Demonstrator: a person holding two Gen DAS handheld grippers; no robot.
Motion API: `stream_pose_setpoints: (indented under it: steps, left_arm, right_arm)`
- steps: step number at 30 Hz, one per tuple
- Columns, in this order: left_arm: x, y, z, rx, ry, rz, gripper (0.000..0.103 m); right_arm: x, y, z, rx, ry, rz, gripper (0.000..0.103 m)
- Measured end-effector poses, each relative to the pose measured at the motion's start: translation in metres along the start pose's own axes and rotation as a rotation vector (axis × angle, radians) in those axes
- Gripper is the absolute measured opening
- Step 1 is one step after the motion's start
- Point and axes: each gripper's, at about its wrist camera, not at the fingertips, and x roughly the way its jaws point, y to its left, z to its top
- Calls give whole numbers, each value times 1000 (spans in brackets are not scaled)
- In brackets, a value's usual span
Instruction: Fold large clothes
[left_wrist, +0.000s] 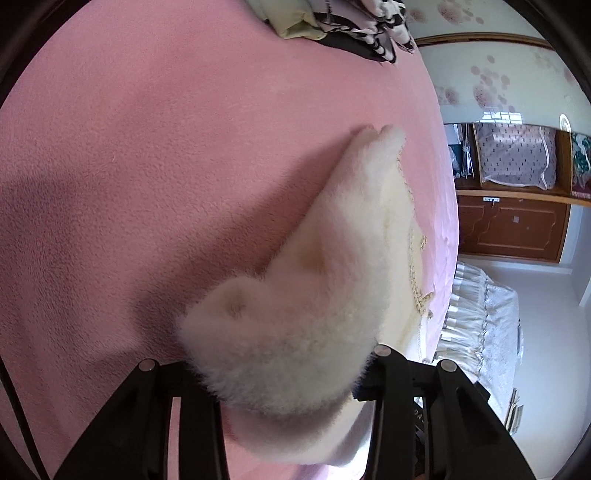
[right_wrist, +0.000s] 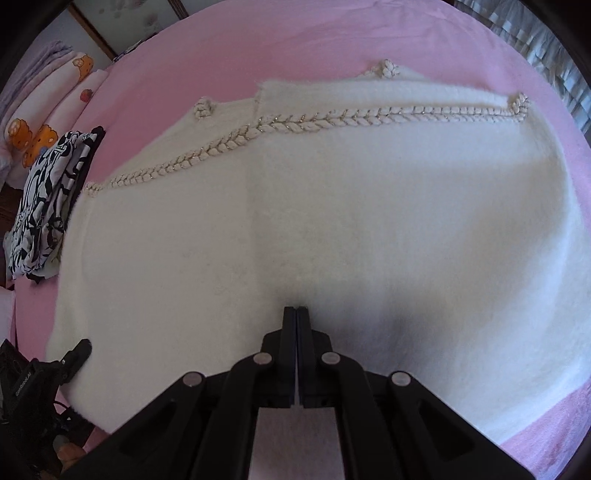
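A white fluffy garment (right_wrist: 295, 192) with a braided trim (right_wrist: 295, 123) lies spread flat on the pink bed sheet (right_wrist: 332, 37). My right gripper (right_wrist: 297, 308) is shut with nothing between its fingers, and its tips point down at the middle of the garment's near part. In the left wrist view, my left gripper (left_wrist: 280, 369) is shut on a thick bunched fold of the garment (left_wrist: 332, 240), lifted off the pink sheet (left_wrist: 147, 147). The left gripper (right_wrist: 77, 350) also shows at the garment's lower left edge in the right wrist view.
A pile of black-and-white patterned clothes (right_wrist: 40, 206) lies on the bed just left of the garment. Cartoon-print pillows (right_wrist: 44, 110) sit beyond it. The bed's edge with a ruffled skirt (left_wrist: 472, 314) and a wooden cabinet (left_wrist: 517, 229) are to the right.
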Motion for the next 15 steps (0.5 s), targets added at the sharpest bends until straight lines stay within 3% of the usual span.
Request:
stream_pose_setpoints:
  steps: [9, 15]
  left_arm:
    - [-18, -30, -13, 100, -87, -26, 29]
    - [-33, -78, -30, 252, -133, -124, 25]
  right_arm:
    - [3, -6, -1, -5, 3, 37, 0]
    - [-5, -11, -9, -22, -34, 54, 0]
